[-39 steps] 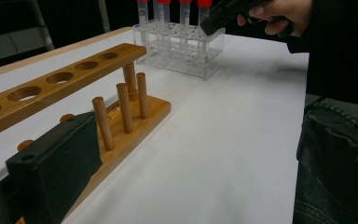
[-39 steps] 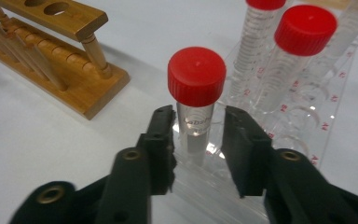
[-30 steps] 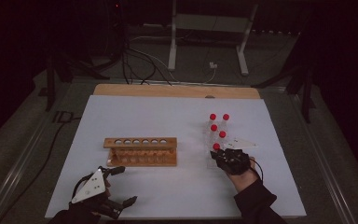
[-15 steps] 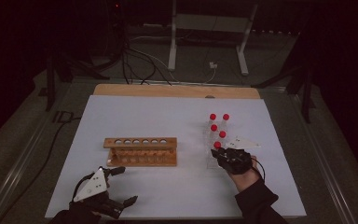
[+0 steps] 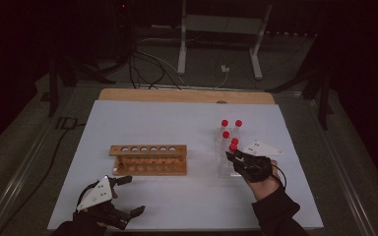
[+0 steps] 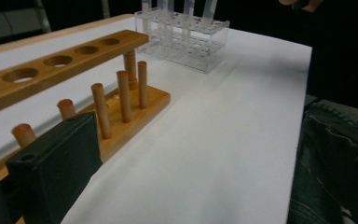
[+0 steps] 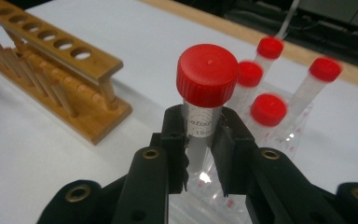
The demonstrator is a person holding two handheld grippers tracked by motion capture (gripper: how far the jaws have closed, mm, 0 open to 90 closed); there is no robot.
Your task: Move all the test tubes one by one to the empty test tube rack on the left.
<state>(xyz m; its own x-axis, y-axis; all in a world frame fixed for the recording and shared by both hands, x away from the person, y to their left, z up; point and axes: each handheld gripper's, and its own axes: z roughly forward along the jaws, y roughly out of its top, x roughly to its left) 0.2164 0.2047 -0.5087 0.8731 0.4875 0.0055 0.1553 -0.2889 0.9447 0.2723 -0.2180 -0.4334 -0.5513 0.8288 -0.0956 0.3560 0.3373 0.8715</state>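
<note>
The fingers of the right gripper point(image 7: 200, 154) are pinched on a clear plastic tube point(image 7: 200, 133) with a ribbed red screw cap, held upright above a transparent acrylic rack point(image 5: 225, 169) at the right of the white tabletop point(image 5: 177, 123). Four more red-capped tubes point(image 7: 266, 109) are seen standing in that rack. The left gripper point(image 5: 120, 196) is held with its fingers spread (nothing between them) just beside a wooden rack point(image 5: 148, 158) of round holes and pegs.
</note>
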